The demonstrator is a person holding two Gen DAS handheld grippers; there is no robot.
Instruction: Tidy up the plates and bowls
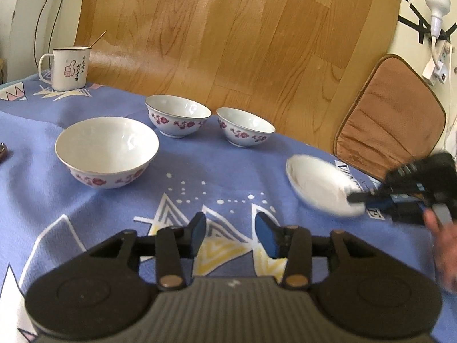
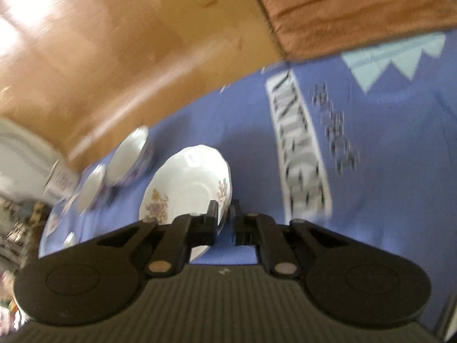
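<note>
In the left wrist view a large white bowl [image 1: 107, 148] with red flowers stands on the blue tablecloth [image 1: 228, 177] at the left. Two smaller flowered bowls [image 1: 178, 114] [image 1: 244, 125] stand behind it near the far edge. My left gripper [image 1: 230, 223] hovers open over the cloth, with nothing between its fingers. At the right a white plate [image 1: 317, 183] is tilted up off the cloth, with my right gripper [image 1: 357, 198] clamped on its near rim. The right wrist view shows the right gripper [image 2: 224, 205] shut on the rim of that flower-printed plate [image 2: 188, 185].
A white enamel mug [image 1: 70, 67] stands at the far left corner. A brown cushion [image 1: 391, 120] lies past the table's right edge, above a wooden floor [image 1: 228, 28]. A hand [image 1: 445, 237] holds the right gripper. The two small bowls [image 2: 128, 157] show blurred left of the plate.
</note>
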